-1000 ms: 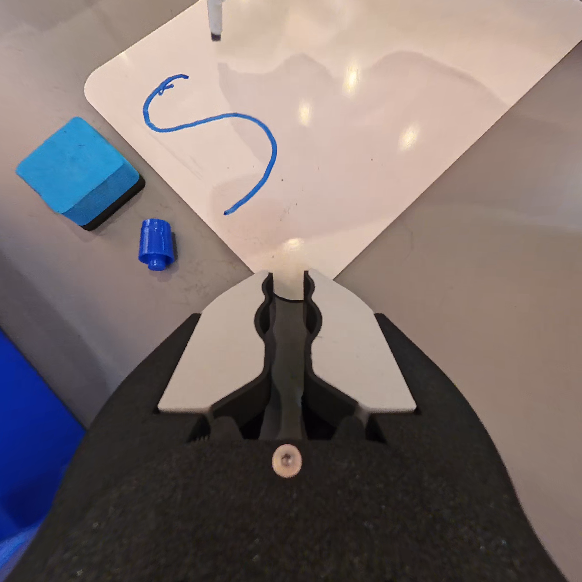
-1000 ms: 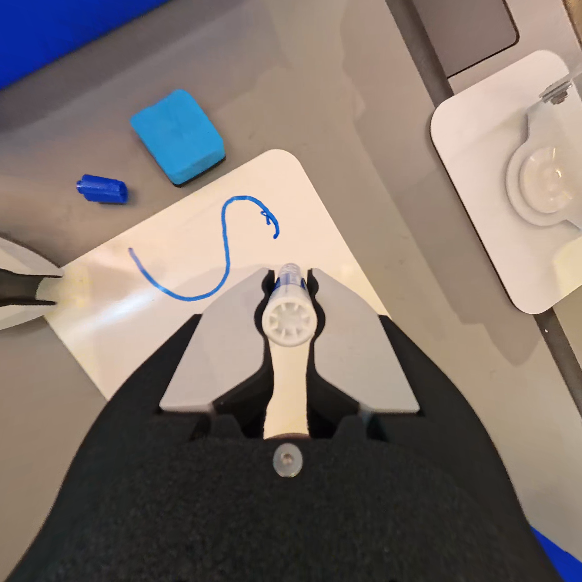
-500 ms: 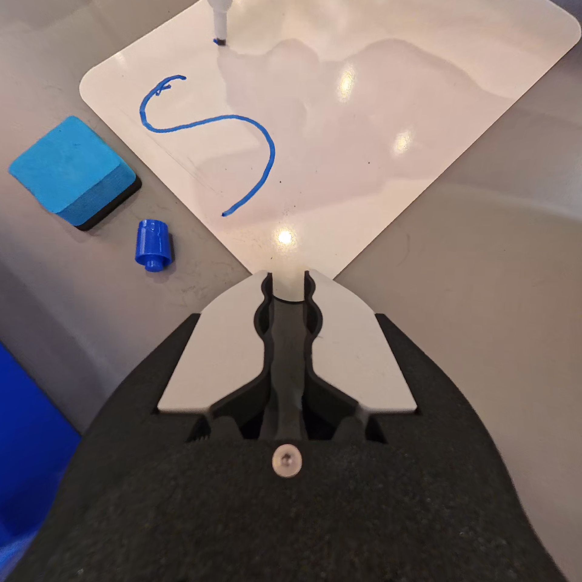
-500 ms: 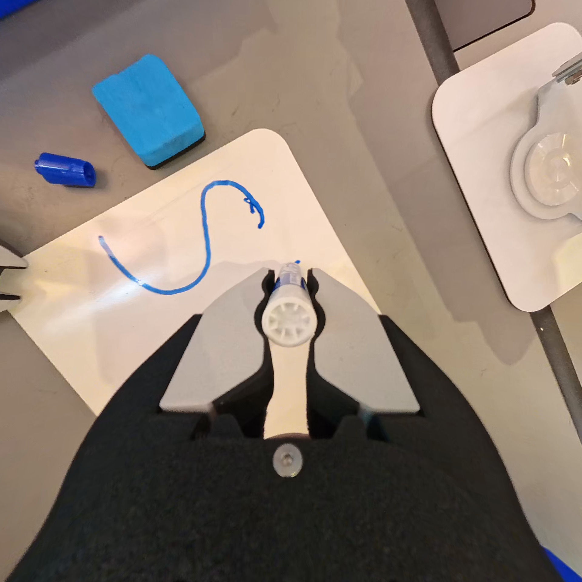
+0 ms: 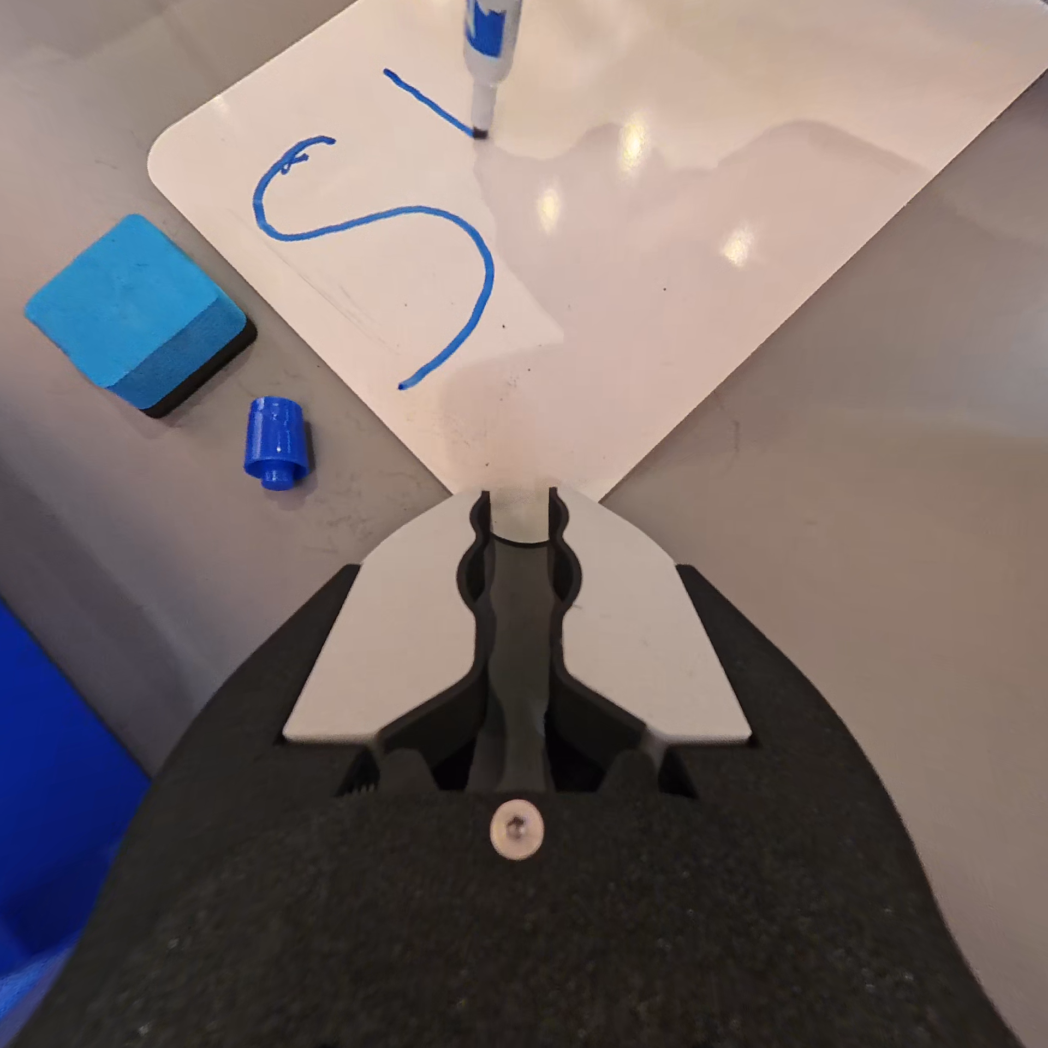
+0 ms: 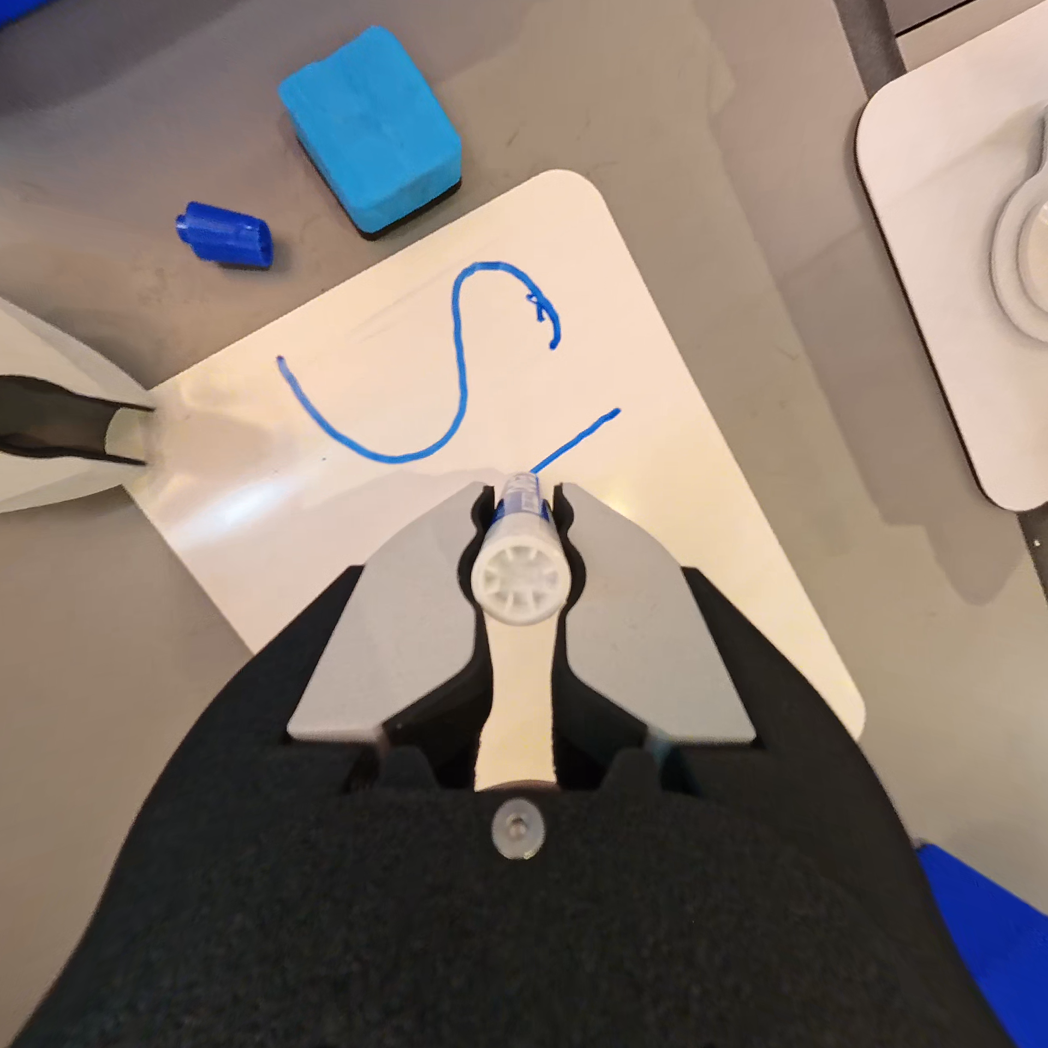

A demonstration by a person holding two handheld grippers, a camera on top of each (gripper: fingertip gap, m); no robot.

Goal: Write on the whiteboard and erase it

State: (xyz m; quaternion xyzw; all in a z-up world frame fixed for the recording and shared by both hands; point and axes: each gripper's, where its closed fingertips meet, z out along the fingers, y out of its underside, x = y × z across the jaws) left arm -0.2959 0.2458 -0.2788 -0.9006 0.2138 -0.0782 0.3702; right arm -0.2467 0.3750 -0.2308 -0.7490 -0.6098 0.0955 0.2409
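Note:
A white whiteboard (image 5: 680,255) lies on the grey table and carries a blue curved line (image 5: 374,227) and a short straight stroke (image 5: 428,102). My right gripper (image 6: 520,490) is shut on a white and blue marker (image 6: 519,573). The marker's tip touches the whiteboard (image 6: 680,510) at the near end of the stroke (image 6: 575,439). The marker also shows in the left wrist view (image 5: 487,45). My left gripper (image 5: 519,499) is closed on the board's near corner. A blue eraser (image 5: 136,312) and a blue marker cap (image 5: 276,442) lie on the table left of the board.
A second white board with a clear round fitting (image 6: 935,255) lies to the right, past a dark seam in the table (image 6: 867,45). A blue surface (image 5: 45,794) borders the table at the lower left. The eraser (image 6: 368,125) and cap (image 6: 224,233) sit close to the board's edge.
The marker has come down onto the board and drawn a short straight stroke beside the curve. My left gripper has stayed on the corner.

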